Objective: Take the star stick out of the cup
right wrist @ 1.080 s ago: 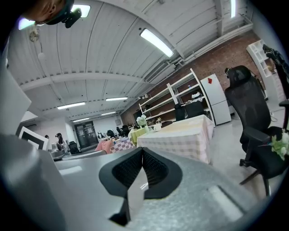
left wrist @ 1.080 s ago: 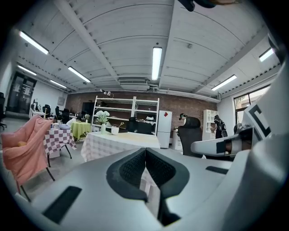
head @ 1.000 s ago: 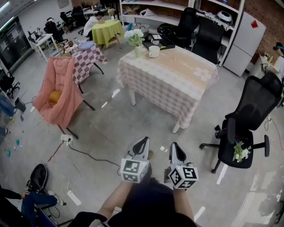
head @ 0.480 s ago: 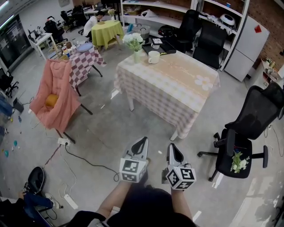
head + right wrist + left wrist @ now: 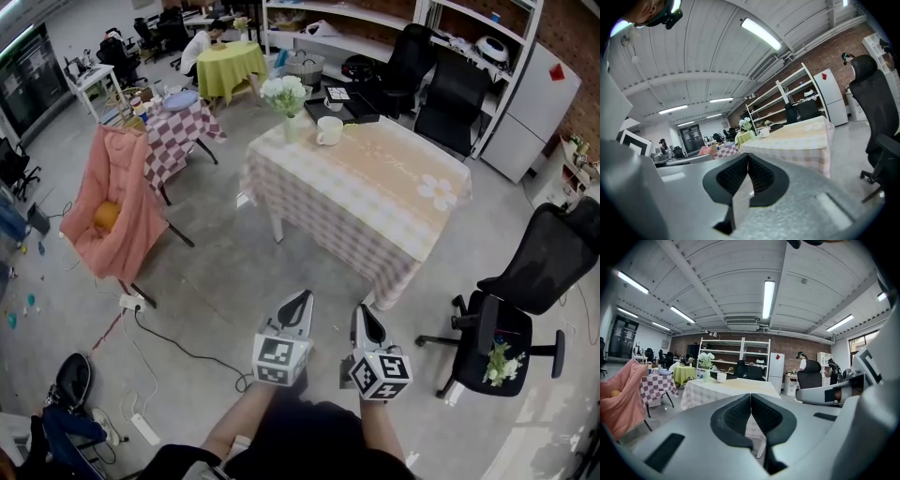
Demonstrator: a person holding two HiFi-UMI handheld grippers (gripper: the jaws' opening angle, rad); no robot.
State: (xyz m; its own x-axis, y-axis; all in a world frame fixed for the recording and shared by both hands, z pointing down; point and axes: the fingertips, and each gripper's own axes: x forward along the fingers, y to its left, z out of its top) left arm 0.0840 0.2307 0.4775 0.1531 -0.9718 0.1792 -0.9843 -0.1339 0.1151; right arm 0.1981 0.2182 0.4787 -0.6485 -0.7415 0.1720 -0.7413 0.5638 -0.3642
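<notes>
A white cup (image 5: 328, 130) stands at the far end of the table (image 5: 375, 211) with the checkered cloth, next to a vase of white flowers (image 5: 284, 97). No star stick can be made out at this distance. Both grippers are held low in front of me, well short of the table. My left gripper (image 5: 298, 302) is shut with nothing in it, and my right gripper (image 5: 363, 315) is shut and empty too. The left gripper view shows the cup (image 5: 721, 377) far beyond the closed left gripper (image 5: 750, 398). The cup (image 5: 764, 132) is just as distant past the right gripper (image 5: 748, 160).
A chair draped in pink (image 5: 120, 202) stands at the left. To the right is a black office chair (image 5: 530, 281) with flowers on its seat. A cable and power strip (image 5: 143, 428) lie on the floor at lower left. Shelves and a fridge (image 5: 536, 103) line the back.
The view has shifted a little; the table sits slightly further right and lower in the picture. Both grippers stay shut and side by side.
</notes>
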